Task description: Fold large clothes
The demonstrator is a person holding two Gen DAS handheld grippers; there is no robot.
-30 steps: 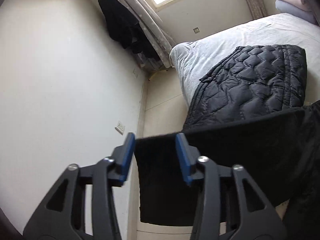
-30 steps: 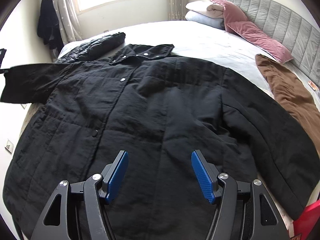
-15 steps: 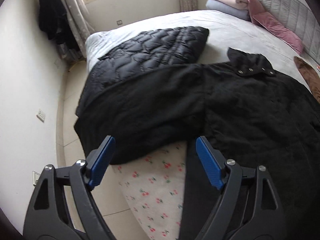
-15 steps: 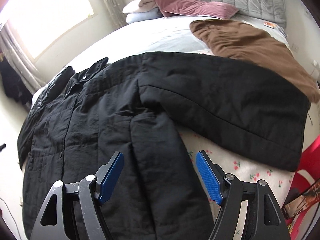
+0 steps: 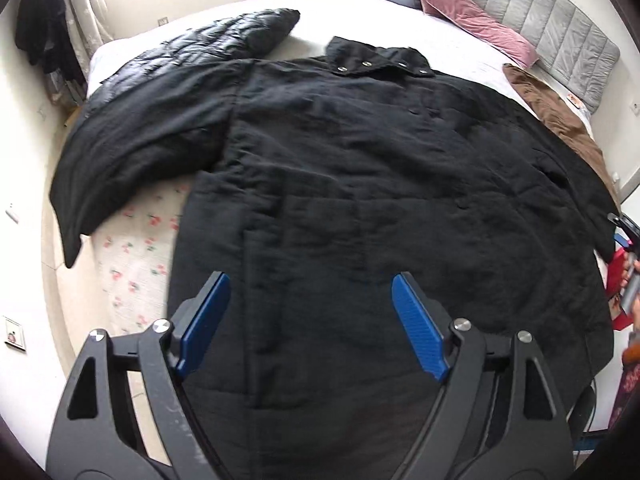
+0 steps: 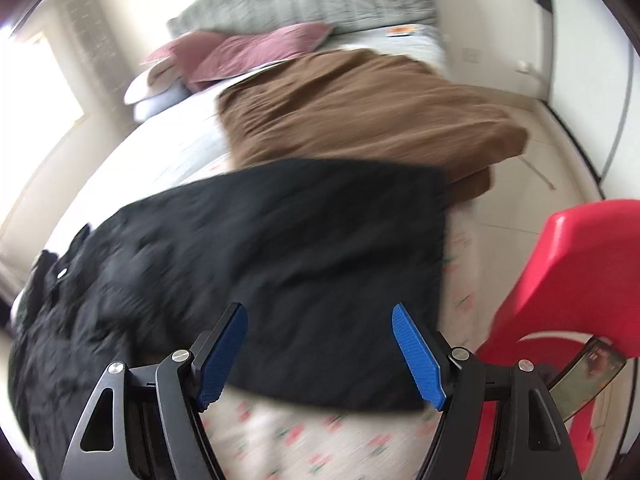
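Left wrist view: black quilted coat point(image 5: 360, 184) spread front-up across the bed point(image 5: 360, 4), snap collar point(image 5: 378, 60) toward the grey headboard point(image 5: 540, 28), one sleeve point(image 5: 132, 152) angled out over the floral sheet point(image 5: 136, 256) at the bed edge. Left gripper point(image 5: 310, 322) above the lower body of the coat, blue pads wide apart, nothing between them. Also present: black puffer jacket point(image 5: 208, 46) beyond that sleeve, brown garment point(image 5: 556, 108) past the far shoulder, pink pillow point(image 5: 472, 16) at the headboard. Right wrist view, blurred by motion: other sleeve point(image 6: 320, 264) of the same coat lying flat, cuff end close to the brown garment point(image 6: 360, 120), overlap or mere contact not determinable. Right gripper point(image 6: 320, 354) over that sleeve near its lower edge, jaws likewise fully spread and empty. Red plastic chair point(image 6: 560, 280) just beside the bed. Step judged in hand: folding sleeves inward onto the body. Advisable: grip at the cuff through the full padded thickness, lift clear of the brown garment, lay across the chest without dragging the body. Exclusive to left view: whole coat layout, collar, puffer jacket. Exclusive to right view: cuff end in full, chair.
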